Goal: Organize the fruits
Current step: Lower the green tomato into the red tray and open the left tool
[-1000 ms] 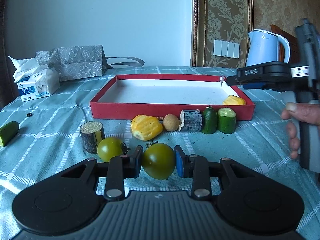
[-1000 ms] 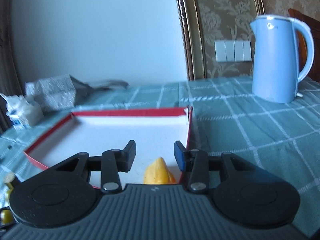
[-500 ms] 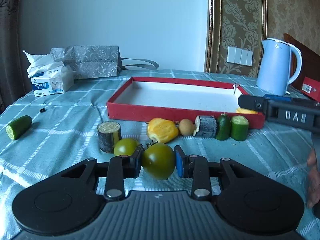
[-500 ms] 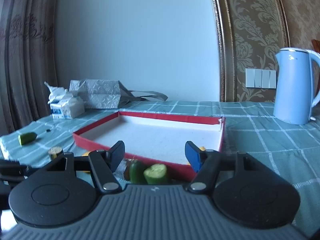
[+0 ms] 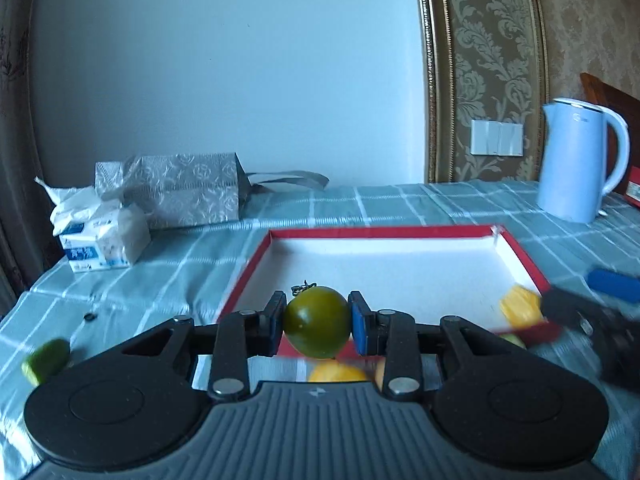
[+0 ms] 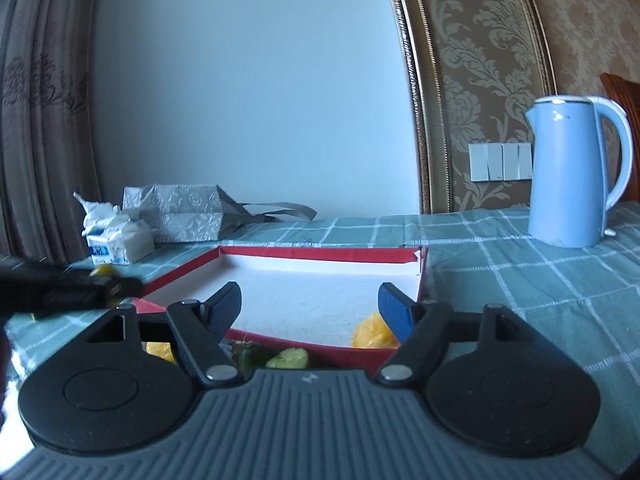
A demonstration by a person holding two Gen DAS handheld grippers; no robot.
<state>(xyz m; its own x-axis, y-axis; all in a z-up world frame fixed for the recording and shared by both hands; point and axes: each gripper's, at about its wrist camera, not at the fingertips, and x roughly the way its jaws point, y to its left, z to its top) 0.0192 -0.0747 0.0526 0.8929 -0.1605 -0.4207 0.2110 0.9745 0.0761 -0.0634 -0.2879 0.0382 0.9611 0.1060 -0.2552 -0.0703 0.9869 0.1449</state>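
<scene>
My left gripper (image 5: 317, 322) is shut on a dark green tomato (image 5: 317, 322) and holds it above the near edge of the red tray (image 5: 376, 233). A yellow fruit (image 5: 519, 307) lies in the tray's near right corner; it also shows in the right wrist view (image 6: 370, 332). My right gripper (image 6: 310, 304) is open and empty, in front of the tray (image 6: 320, 255), above cucumber pieces (image 6: 288, 358) by the tray's front wall. Another yellow fruit (image 5: 336, 372) lies below the tomato, outside the tray.
A blue kettle (image 5: 576, 160) stands at the back right. A tissue pack (image 5: 100, 236) and a grey bag (image 5: 180, 192) sit at the back left. A cucumber piece (image 5: 46, 360) lies at the left on the checked cloth. The right gripper shows blurred at the right (image 5: 592, 320).
My left gripper has lifted the tomato and carried it forward to the tray's near edge. My right gripper has opened wider and stays in front of the tray.
</scene>
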